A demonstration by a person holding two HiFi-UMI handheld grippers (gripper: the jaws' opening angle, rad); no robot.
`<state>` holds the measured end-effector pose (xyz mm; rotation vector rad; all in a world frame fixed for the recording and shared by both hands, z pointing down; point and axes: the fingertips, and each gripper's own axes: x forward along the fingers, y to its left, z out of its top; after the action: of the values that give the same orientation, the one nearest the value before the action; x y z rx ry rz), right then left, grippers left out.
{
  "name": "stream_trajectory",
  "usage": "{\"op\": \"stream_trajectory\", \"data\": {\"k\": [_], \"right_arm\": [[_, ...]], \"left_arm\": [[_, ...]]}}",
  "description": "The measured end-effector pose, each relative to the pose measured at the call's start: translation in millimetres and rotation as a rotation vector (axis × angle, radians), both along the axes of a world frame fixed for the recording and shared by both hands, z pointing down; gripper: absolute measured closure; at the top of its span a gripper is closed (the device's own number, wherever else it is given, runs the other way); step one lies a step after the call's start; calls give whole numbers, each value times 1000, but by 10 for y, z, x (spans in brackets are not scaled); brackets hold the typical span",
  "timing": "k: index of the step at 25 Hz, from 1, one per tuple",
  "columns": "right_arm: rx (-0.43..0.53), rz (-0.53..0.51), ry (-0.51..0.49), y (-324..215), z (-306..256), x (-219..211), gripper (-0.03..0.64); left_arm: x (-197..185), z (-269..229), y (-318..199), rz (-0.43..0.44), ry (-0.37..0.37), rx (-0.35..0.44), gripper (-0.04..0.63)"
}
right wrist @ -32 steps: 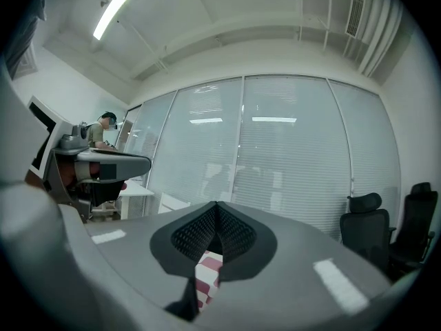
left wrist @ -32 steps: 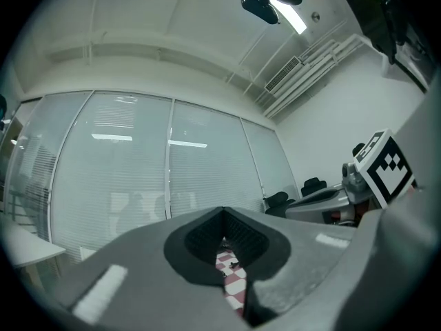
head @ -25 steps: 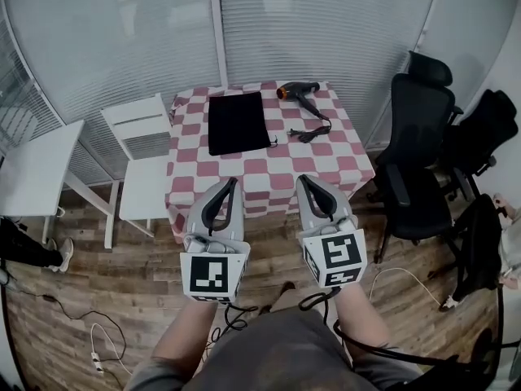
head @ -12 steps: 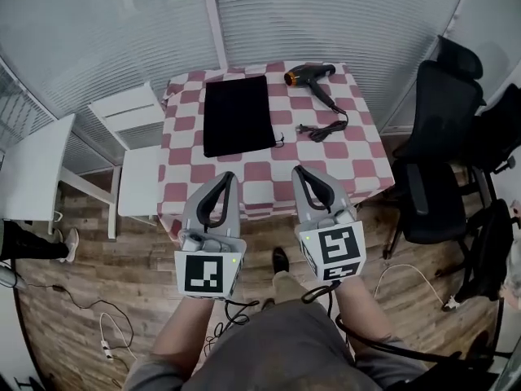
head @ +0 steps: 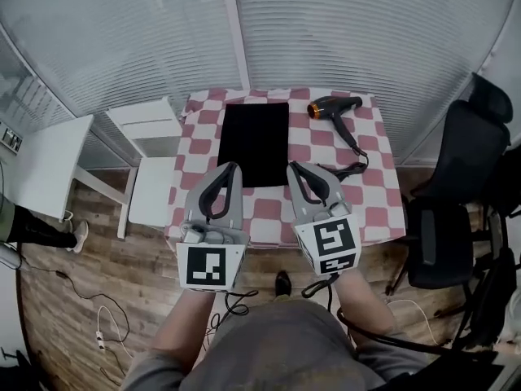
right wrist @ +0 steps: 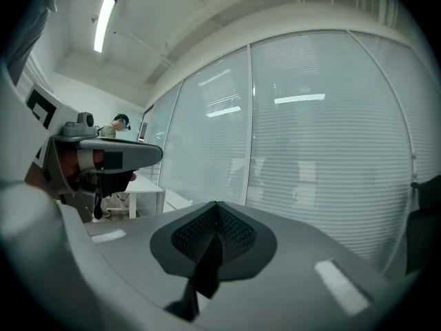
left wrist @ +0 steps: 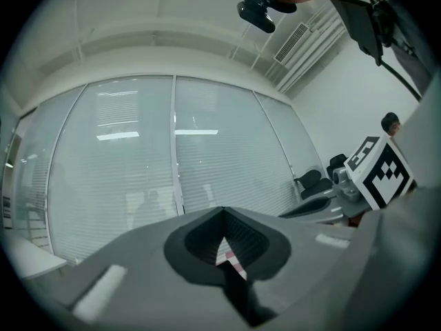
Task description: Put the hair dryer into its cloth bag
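Observation:
A black cloth bag (head: 255,139) lies flat on the red-and-white checked table (head: 378,194), left of centre. The hair dryer (head: 334,106), black with an orange nozzle, lies at the far right corner; its cord (head: 352,155) trails toward the near edge. My left gripper (head: 232,168) and right gripper (head: 293,168) are side by side over the table's near part, tips just short of the bag's near end. Both are shut with nothing between their fingers. In the left gripper view the gripper (left wrist: 224,216) has its jaws meeting, as does the gripper (right wrist: 217,209) in the right gripper view.
A white chair (head: 151,149) stands against the table's left side, and a white side table (head: 41,165) is farther left. Black office chairs (head: 456,186) crowd the right. Cables (head: 98,324) lie on the wooden floor. A blind-covered glass wall (head: 244,31) backs the table.
Both grippers have moved forward from over the floor to over the table's near edge. The table, bag and hair dryer now appear closer.

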<state>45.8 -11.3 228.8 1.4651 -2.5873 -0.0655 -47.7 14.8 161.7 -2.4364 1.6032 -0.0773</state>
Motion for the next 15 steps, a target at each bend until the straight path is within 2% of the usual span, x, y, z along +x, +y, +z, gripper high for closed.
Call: {"op": "stream_trajectory", "data": {"k": [7, 15], "right_arm": [[30, -63, 7, -325, -98, -180, 584], [-76, -85, 42, -596, 372, -417, 568]], "left_arm": [[-163, -115, -235, -62, 8, 37, 595], [-407, 261, -576, -63, 43, -59, 595]]}}
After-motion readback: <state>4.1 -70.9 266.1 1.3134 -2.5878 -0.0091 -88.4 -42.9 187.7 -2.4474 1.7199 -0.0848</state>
